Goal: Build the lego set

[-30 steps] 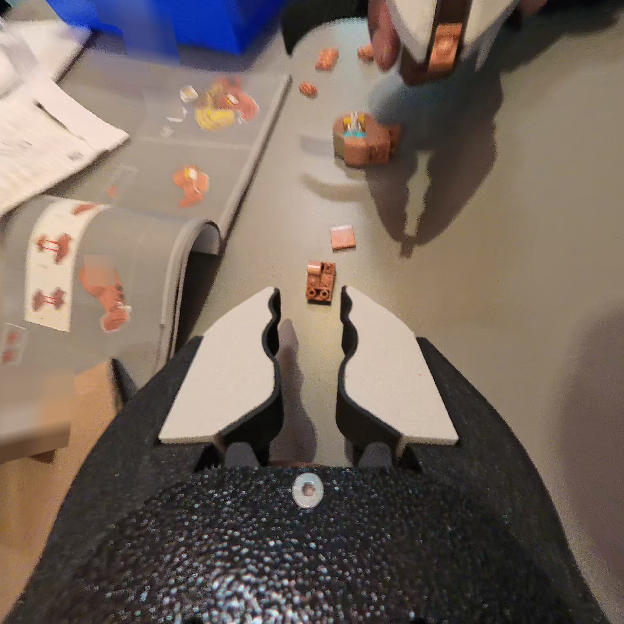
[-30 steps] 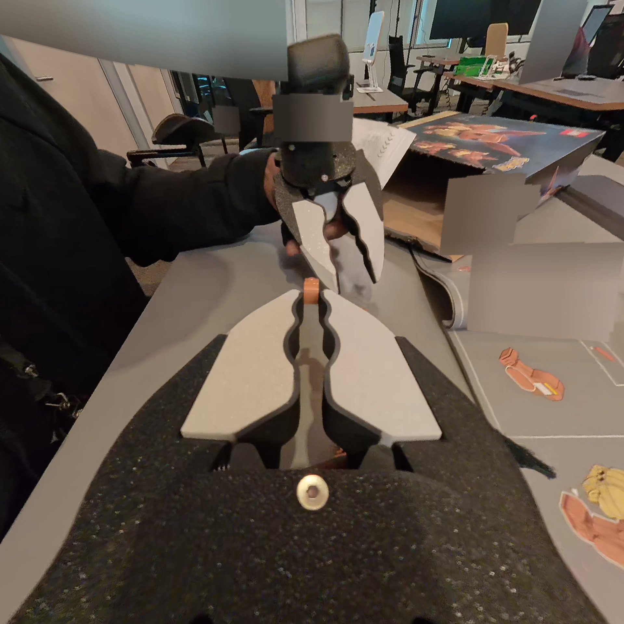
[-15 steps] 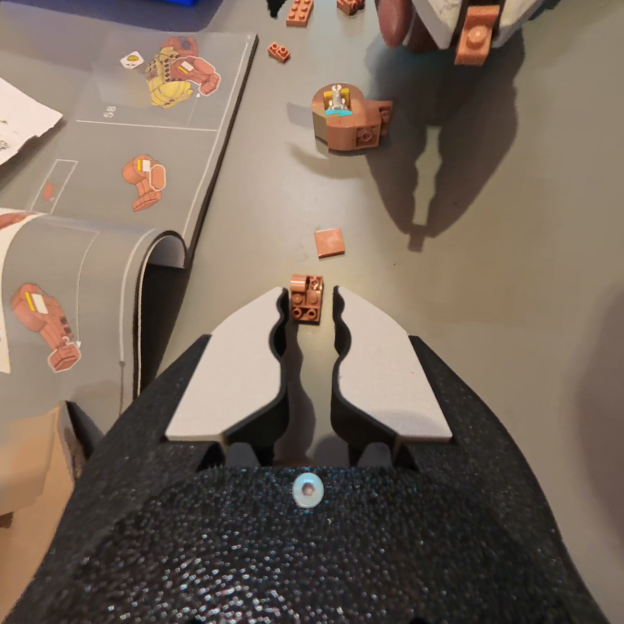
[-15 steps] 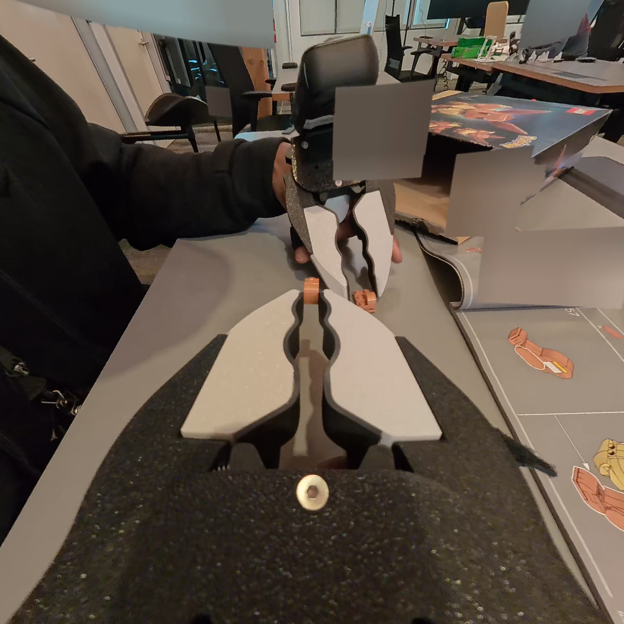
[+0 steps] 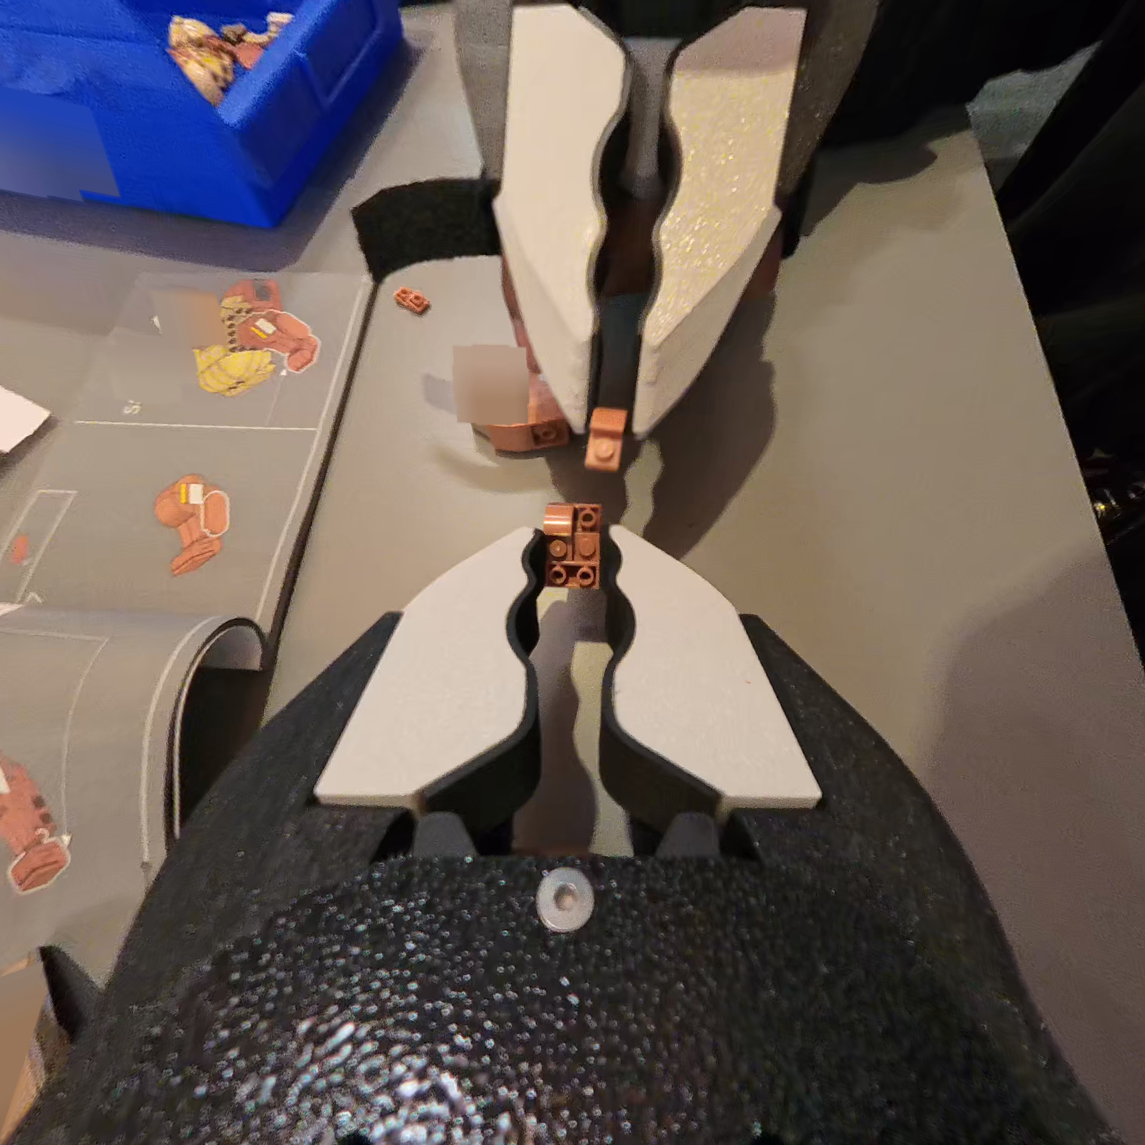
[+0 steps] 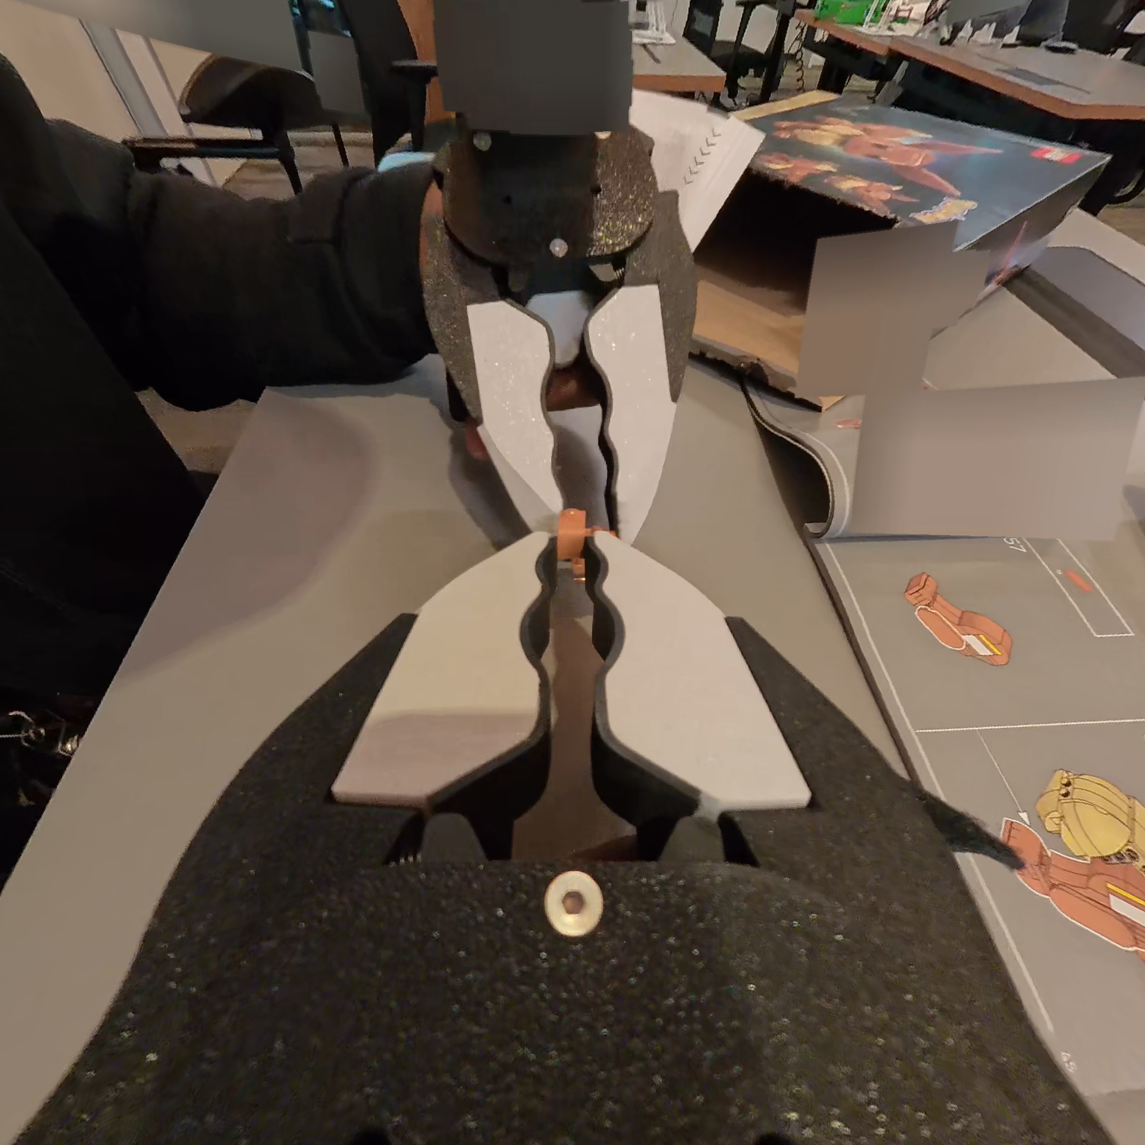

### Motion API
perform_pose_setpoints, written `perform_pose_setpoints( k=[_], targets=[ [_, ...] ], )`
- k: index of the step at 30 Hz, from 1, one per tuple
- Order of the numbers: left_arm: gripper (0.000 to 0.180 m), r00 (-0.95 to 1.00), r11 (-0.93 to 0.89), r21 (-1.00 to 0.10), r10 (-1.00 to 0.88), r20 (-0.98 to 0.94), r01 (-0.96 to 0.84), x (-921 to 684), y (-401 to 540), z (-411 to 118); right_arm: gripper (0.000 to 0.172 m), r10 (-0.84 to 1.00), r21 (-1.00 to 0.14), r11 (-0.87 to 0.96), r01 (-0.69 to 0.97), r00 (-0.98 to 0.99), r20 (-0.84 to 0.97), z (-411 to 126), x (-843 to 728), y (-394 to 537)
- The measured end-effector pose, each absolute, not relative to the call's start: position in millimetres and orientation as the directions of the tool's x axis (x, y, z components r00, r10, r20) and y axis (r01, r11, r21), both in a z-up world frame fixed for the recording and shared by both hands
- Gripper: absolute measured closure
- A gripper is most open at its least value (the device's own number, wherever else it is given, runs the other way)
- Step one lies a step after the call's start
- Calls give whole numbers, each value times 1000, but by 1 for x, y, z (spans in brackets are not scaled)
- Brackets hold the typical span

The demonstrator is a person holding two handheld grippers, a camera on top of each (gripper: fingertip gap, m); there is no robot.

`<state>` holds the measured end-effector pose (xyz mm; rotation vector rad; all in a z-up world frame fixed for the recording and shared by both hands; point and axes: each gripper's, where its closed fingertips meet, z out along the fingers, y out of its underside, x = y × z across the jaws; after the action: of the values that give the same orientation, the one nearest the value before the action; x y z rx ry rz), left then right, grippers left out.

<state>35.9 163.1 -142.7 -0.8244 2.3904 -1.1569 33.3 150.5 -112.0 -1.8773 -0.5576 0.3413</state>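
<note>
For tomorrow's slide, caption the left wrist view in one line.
Left gripper closes around a small brown brick assembly on the grey table, facing the right gripper holding a brown piece.

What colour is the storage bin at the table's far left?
Blue bin; shows best in the left wrist view.

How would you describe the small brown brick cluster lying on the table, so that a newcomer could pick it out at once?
Start at the grey table beside the open instruction booklet. The left gripper points across it, and the brown brick cluster sits between its fingertips. Unlike the single brown piece pinched in the right gripper just beyond, it is several studded bricks joined together, with one rounded clip at a corner.
</note>
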Motion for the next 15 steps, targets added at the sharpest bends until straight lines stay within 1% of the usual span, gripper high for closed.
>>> perform_pose_setpoints(
  k=[4, 7, 15],
  targets=[
    [165, -783, 541, -768, -616, -85, -343, 34, 154, -148, 164, 541, -903, -328, 278, 839, 61, -124, 30, 149],
    [165, -789, 543, -768, -609, -84, -338, 33, 151, -147, 164, 541, -886, -343, 312, 836, 85, -130, 30, 149],
    [165, -795, 546, -763, -602, -70, -346, 30, 148, -147, 164, 558, -869, -344, 356, 821, 116, -133, 26, 148]
  ],
)
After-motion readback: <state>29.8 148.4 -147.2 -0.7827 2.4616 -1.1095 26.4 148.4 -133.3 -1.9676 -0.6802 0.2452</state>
